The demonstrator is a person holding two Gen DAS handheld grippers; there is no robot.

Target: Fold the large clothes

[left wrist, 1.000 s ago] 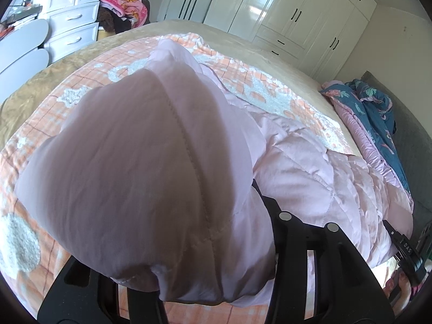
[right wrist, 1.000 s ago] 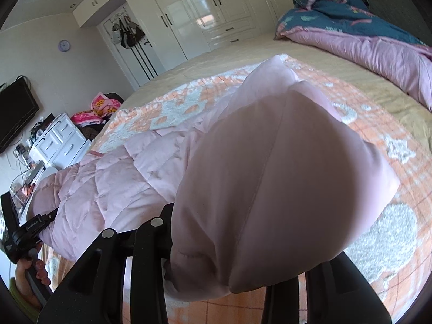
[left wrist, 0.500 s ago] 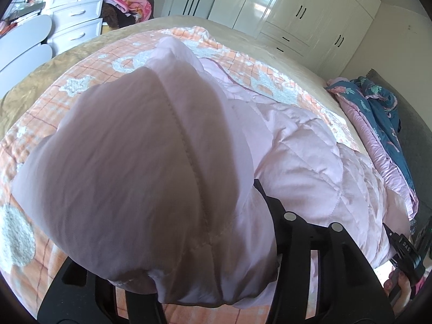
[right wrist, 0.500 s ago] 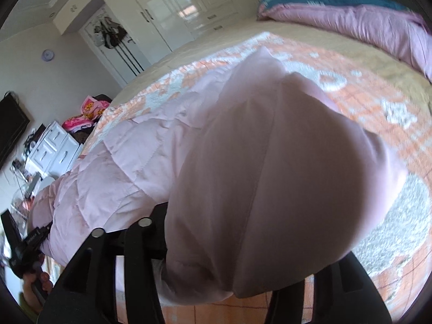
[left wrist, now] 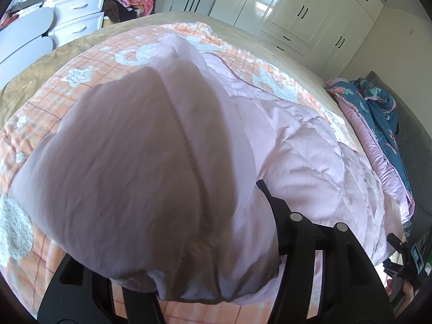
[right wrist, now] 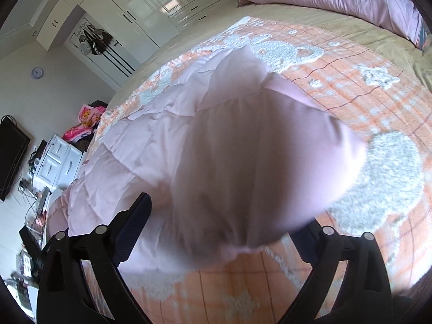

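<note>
Since a second ago my right fingers [right wrist: 224,232] have just spread, released from the pink jacket [right wrist: 237,162]; left fingers [left wrist: 205,256], just widening, grasp unclear; withdraw without dragging the fold.

A pale pink quilted puffer jacket [left wrist: 297,162] lies on the bed, its smooth hood [right wrist: 256,162] bunched up at the near edge.
</note>
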